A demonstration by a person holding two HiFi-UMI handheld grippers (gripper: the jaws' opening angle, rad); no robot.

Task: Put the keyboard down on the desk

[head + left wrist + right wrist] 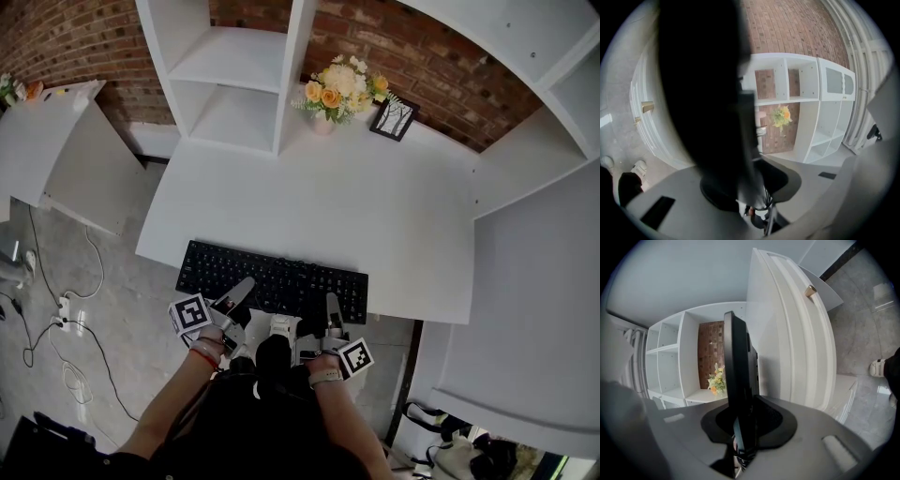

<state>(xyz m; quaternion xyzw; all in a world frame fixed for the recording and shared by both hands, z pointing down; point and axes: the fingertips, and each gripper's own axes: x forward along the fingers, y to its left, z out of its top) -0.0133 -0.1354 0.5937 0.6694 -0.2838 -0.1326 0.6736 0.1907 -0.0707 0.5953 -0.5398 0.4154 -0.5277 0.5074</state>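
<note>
A black keyboard lies lengthwise along the front of the white desk, its near long edge sticking out a little past the desk's front edge. My left gripper is at the keyboard's near edge, left of middle. Its jaws stand apart around the keyboard, which fills that view as a dark blur, and no pad visibly presses on it. My right gripper holds the near edge right of middle. There the keyboard shows edge-on, clamped between the jaws.
A flower vase and a small picture frame stand at the desk's back. White shelves rise behind and to the right. A white cabinet stands at the left, and a power strip with cables lies on the floor.
</note>
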